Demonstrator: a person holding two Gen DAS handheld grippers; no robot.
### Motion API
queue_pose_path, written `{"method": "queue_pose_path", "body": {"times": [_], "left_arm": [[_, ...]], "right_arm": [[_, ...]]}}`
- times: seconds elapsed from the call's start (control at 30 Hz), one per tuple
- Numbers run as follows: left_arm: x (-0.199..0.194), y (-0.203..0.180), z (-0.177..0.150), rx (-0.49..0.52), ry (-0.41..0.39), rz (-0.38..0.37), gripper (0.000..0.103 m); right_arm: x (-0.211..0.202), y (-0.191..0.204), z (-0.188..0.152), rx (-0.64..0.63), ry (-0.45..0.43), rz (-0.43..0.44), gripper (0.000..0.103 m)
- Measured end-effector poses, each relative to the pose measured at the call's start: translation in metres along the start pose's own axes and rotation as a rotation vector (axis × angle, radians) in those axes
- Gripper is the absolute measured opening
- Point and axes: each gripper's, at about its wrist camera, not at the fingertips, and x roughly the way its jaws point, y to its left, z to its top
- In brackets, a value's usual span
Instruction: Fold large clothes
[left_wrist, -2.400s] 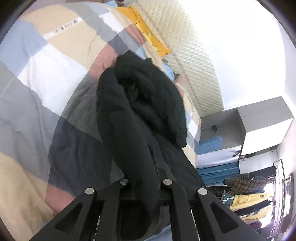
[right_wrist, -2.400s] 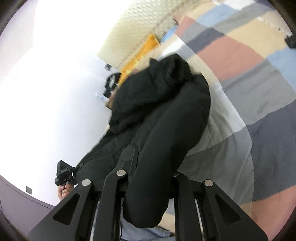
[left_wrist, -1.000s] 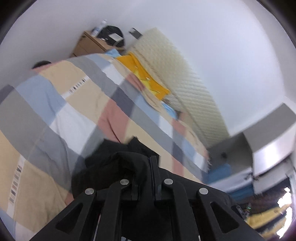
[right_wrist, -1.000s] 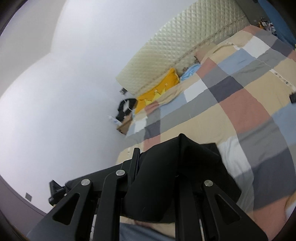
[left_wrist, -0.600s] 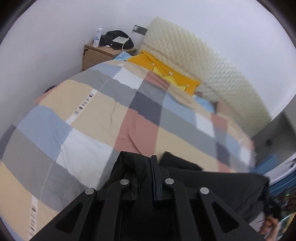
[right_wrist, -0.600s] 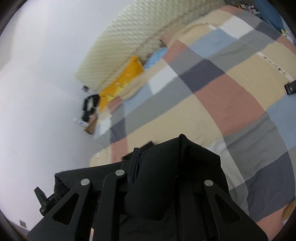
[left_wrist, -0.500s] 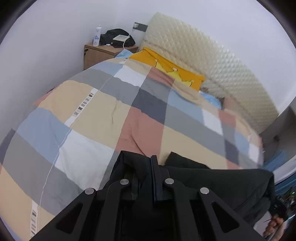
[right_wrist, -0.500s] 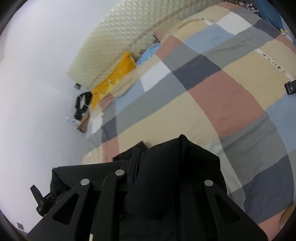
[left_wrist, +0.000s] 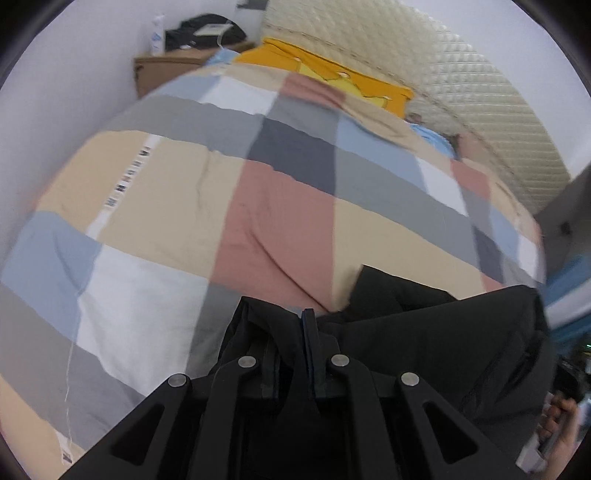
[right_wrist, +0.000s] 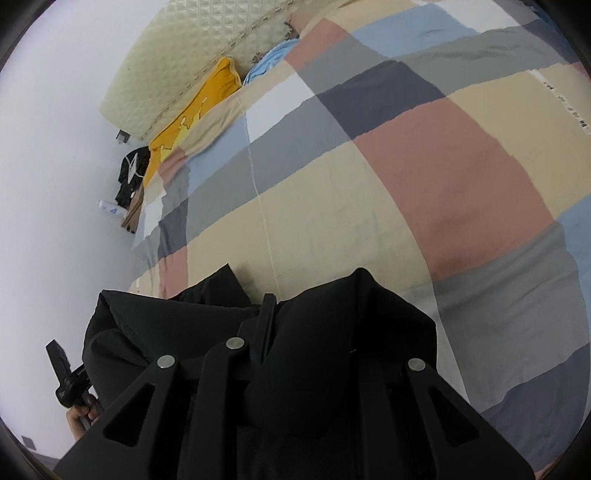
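**Black garment held at both ends**

The left gripper (left_wrist: 291, 325) and right gripper (right_wrist: 291, 314) each clamp a bunch of the black garment (left_wrist: 443, 332), which stretches between them above the near edge of the checked bedspread (left_wrist: 277, 206).

Both wrist cameras sit close behind their fingers, low over the bed's (left_wrist: 166, 192) near end, facing its headboard (left_wrist: 461, 77). In the left view the headboard lies toward 1 o'clock; in the right view it (right_wrist: 207, 48) lies toward 11 o'clock. Both share the quilt (right_wrist: 424, 166), yellow pillow (left_wrist: 332, 79) and nightstand (left_wrist: 173, 66).
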Motion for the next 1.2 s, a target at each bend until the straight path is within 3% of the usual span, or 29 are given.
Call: {"method": "queue_pose_path", "body": {"times": [0.17,0.27,0.33,0.43,0.53,0.67,0.8,0.87,1.07,1.2], "left_arm": [[-0.027,0.015,-0.001,-0.036,0.083,-0.156,0.022],[-0.041,0.033,-0.003,-0.123,0.159,-0.256,0.048],[-0.065,0.05,-0.008,-0.17,0.13,-0.291,0.067],[-0.105,0.062,-0.017,-0.122,0.038,-0.247,0.067],[-0.131,0.063,-0.029,-0.079,-0.005,-0.211,0.067],[-0.151,0.03,-0.049,0.051,-0.043,-0.202,0.067],[-0.156,-0.019,-0.069,0.177,-0.081,-0.232,0.067],[-0.149,-0.043,-0.078,0.231,-0.08,-0.19,0.067],[-0.11,-0.092,-0.105,0.323,-0.113,-0.119,0.067],[-0.072,-0.114,-0.124,0.336,-0.131,-0.119,0.067]], "right_arm": [[-0.02,-0.003,-0.005,0.037,0.013,0.035,0.023],[-0.04,0.007,-0.013,0.002,-0.01,0.019,0.03],[-0.053,0.013,-0.019,-0.011,-0.03,0.012,0.037],[-0.076,0.02,-0.026,-0.017,-0.059,0.019,0.046],[-0.095,0.031,-0.033,-0.04,-0.081,-0.002,0.055],[-0.128,0.044,-0.034,-0.061,-0.169,-0.075,0.085],[-0.163,0.052,-0.034,-0.068,-0.256,-0.057,0.086],[-0.164,0.057,-0.039,-0.086,-0.268,-0.058,0.086],[-0.111,0.08,-0.088,-0.227,-0.243,-0.073,0.086],[-0.065,0.084,-0.114,-0.275,-0.234,-0.074,0.086]]}}
